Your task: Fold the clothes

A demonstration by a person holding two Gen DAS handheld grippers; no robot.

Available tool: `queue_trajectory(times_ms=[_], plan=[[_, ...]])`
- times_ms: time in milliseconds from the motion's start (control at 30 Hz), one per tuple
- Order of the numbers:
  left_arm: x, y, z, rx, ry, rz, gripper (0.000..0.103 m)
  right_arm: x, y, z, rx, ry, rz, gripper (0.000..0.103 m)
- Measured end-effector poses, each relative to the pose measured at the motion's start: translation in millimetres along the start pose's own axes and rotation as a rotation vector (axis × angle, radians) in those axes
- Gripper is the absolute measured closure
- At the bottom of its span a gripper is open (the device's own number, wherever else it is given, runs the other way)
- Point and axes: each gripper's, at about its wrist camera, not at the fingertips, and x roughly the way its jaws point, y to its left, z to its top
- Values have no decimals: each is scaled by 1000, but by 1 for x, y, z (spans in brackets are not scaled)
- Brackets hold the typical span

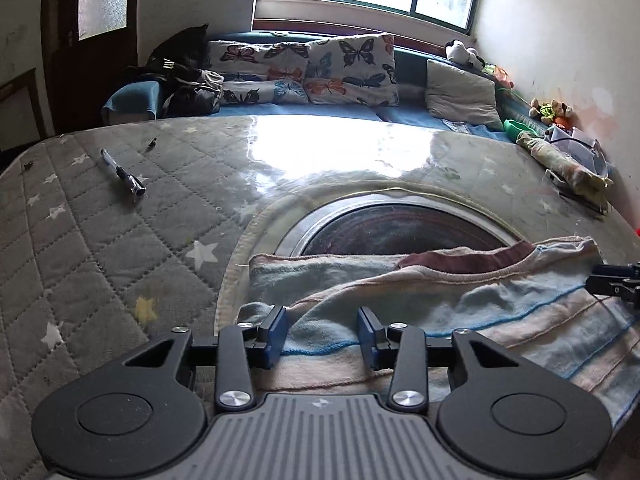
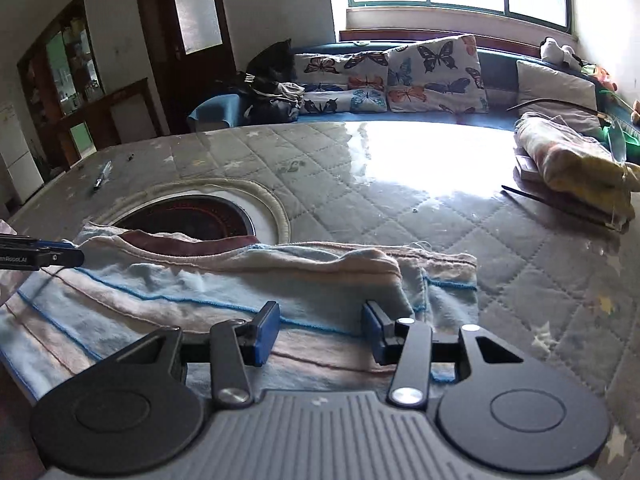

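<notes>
Shirt [image 1: 460, 300] is striped pale blue and pink with a maroon collar, lying rumpled on the quilted table [image 1: 100, 248] next to the round inset. Left gripper [image 1: 322, 334] and right gripper [image 2: 320, 330] both hang spread wide just over it, pinching nothing. No containers around.

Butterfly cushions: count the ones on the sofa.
3. One leans at the left, one lies flat below it, one leans to the right. The dark bags may hide more.
</notes>
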Motion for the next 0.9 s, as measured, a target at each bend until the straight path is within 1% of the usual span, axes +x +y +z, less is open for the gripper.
queue_trajectory(times_ms=[167, 233, 333, 433, 500, 600, 667, 733, 800, 900], plan=[[-11, -14, 9, 39, -30, -14, 61, -5, 2, 10, -18, -24, -6, 57], [-5, -17, 12, 49, -17, -6, 61, -2, 2, 16, -15, -28, -8, 57], [10, -14, 12, 38, 29, 31, 61, 12, -4, 20, 10, 4, -22, 57], [12, -9, 10, 23, 28, 26, 61, 16, -10, 20, 25, 1, -36, 60], [11, -9, 10, 26, 25, 27, 61, 12, -12, 20, 42, -8, -41, 60], [10, -10, 11, 31, 18, 30, 60, 5, -6, 22, 28, -37, -46, 59], [11, -11, 11, 34, 20, 33, 60, 5, 1, 25, 15, -36, -15, 60], [12, -10, 11, 33, 24, 33, 60, 11, 9, 26, -10, -21, -5, 61], [13, -9, 10, 33, 25, 33, 60, 23, 13, 26, -18, 4, -32, 64], [14, -8, 9, 34, 25, 31, 60, 28, 7, 25, 24, -1, -58, 73]])
